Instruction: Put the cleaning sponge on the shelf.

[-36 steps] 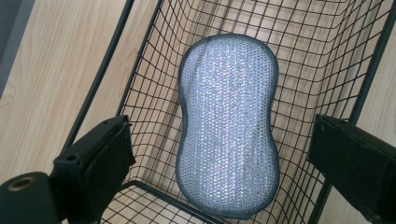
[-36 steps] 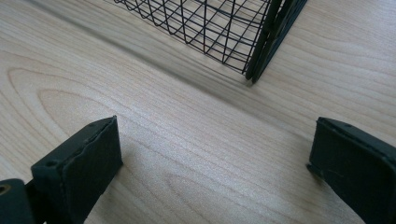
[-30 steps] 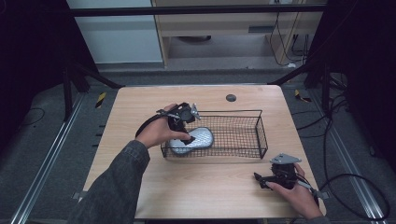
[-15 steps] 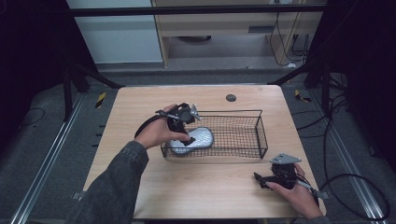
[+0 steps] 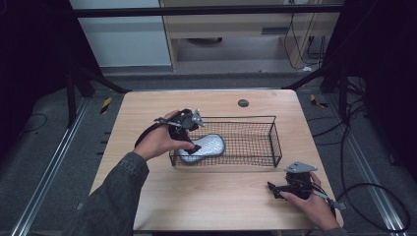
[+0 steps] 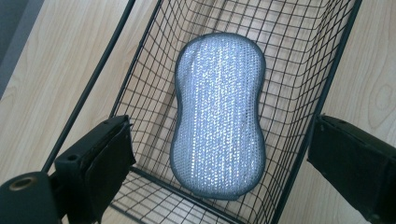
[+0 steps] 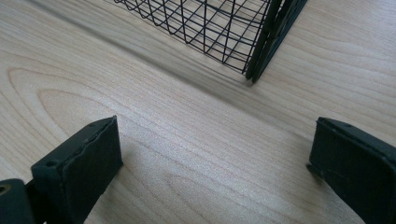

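The left gripper (image 5: 193, 146) is hovering with its jaws spread and gripping nothing, over the silvery sponge (image 6: 218, 114) lying flat at the nine o'clock end of the wire basket (image 5: 275, 142). The sponge is looking light, soft and squashy, probably best pinched across its narrow waist. The right gripper (image 5: 273, 191) is resting spread on the table (image 5: 221, 196) at five o'clock.

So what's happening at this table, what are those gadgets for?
A person sits at a wooden table with a hand-held gripper in each hand. The left gripper hangs over one end of a black wire basket, fingers open on either side of a silvery scrubbing pad lying flat inside, not touching it. The right gripper rests open on the bare tabletop near the basket's corner, holding nothing.
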